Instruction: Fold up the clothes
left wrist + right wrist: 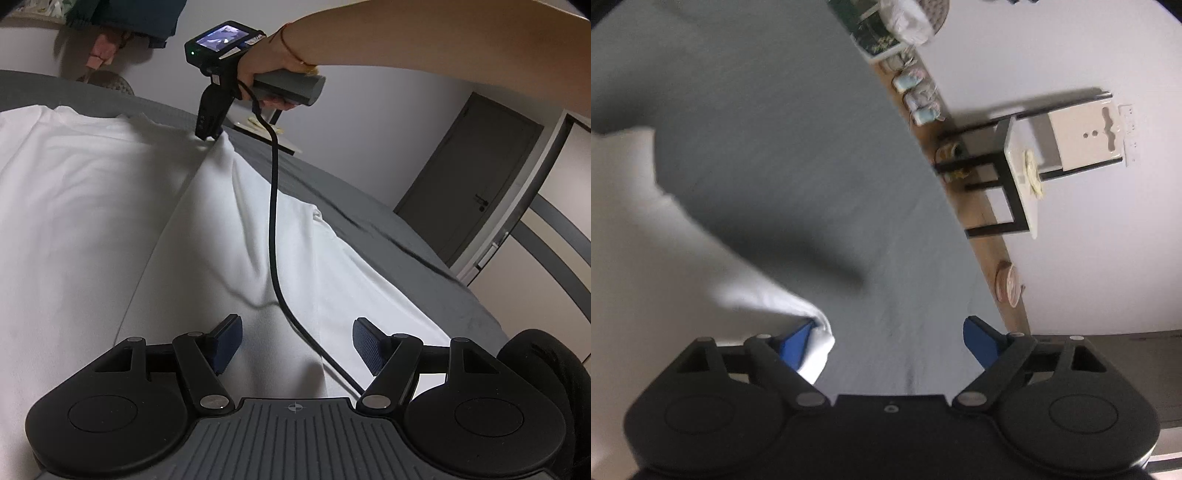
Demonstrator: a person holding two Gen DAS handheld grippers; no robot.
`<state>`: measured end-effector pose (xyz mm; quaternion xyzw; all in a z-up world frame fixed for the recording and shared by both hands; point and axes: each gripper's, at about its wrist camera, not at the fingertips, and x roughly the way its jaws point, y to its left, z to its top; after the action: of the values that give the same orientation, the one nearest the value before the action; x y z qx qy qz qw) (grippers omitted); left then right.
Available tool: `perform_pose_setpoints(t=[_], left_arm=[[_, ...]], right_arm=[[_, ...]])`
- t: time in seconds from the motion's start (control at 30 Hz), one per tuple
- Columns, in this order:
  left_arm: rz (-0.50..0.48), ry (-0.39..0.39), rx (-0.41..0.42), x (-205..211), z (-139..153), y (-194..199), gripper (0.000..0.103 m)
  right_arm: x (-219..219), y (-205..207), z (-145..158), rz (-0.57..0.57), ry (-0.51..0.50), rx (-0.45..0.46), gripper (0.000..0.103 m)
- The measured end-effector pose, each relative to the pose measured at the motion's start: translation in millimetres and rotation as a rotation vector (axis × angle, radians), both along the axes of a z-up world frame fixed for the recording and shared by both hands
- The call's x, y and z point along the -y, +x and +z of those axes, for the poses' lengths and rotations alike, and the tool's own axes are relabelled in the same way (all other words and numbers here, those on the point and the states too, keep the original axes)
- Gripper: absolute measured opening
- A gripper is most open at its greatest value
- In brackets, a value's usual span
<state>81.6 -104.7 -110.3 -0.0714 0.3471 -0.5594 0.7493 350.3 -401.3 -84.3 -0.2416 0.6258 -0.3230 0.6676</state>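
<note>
A white garment (92, 203) lies spread over a grey bed sheet (369, 221), with a long fold ridge down its middle. My left gripper (297, 345) hovers open just above the near part of the garment, holding nothing. A hand (258, 74) holds my right gripper (208, 136) at the far end, its tip touching the raised top of the fold. In the right wrist view the right gripper (888, 343) has its jaws wide apart. A bunched edge of the white garment (820, 343) rests against the left blue pad (796, 345), unpinched.
A black cable (273, 221) hangs from the right gripper across the garment. A person's hand and dark jacket (122, 22) show beyond the bed. A dark door (472, 177) stands at right. A black-legged side table (1015, 177), slippers (919, 99) and wooden floor lie past the bed's edge.
</note>
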Motion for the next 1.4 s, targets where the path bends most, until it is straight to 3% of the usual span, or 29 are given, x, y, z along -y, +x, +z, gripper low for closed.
perform_pose_setpoints(t=[0.27,0.37,0.43,0.53,0.63,0.77,0.87,1.03,1.13,1.23,1.3,1.4], left_arm=[[-0.002,-0.025,-0.031,-0.7,-3.2,3.7,0.07],[-0.002,-0.033,-0.045,-0.3,-4.7,7.4,0.07],[-0.005,-0.024,-0.036,1.3,-3.9,6.8,0.07],[-0.01,-0.012,-0.023,4.0,-2.8,7.1,0.07],[-0.009,-0.005,-0.011,4.4,-1.3,6.9,0.07],[-0.003,0.017,0.022,6.1,1.8,2.2,0.07],[0.003,0.021,0.036,4.8,2.5,0.2,0.07],[0.008,0.015,0.031,2.2,2.2,2.7,0.07],[0.016,0.003,0.023,-0.5,1.7,2.8,0.07],[0.037,-0.015,0.009,-5.9,0.5,2.5,0.07],[0.056,-0.017,0.003,-9.7,0.0,1.8,0.07],[0.078,0.003,0.022,-17.5,2.0,-5.6,0.07]], right_arm=[[-4.1,-41.6,15.8,-0.079,0.052,0.38,0.076],[8.3,-58.4,41.0,-0.06,0.212,0.526,0.081],[10.4,-81.0,55.3,-0.051,0.38,0.607,0.081],[19.3,-123.1,72.6,-0.046,0.635,0.703,0.067],[25.8,-186.6,61.9,-0.02,0.752,0.72,0.056],[44.6,-208.7,22.3,0.015,0.78,0.735,0.051],[36.7,-229.0,16.5,0.035,0.767,0.771,0.049],[18.4,-264.5,11.9,0.069,0.738,0.836,0.053],[7.4,-285.9,9.2,0.089,0.721,0.875,0.067],[-1.4,-309.7,8.9,0.106,0.711,0.932,0.066],[-2.1,-331.5,14.4,0.109,0.722,1.013,0.065],[4.8,-351.1,2.7,0.046,0.804,1.014,0.069]])
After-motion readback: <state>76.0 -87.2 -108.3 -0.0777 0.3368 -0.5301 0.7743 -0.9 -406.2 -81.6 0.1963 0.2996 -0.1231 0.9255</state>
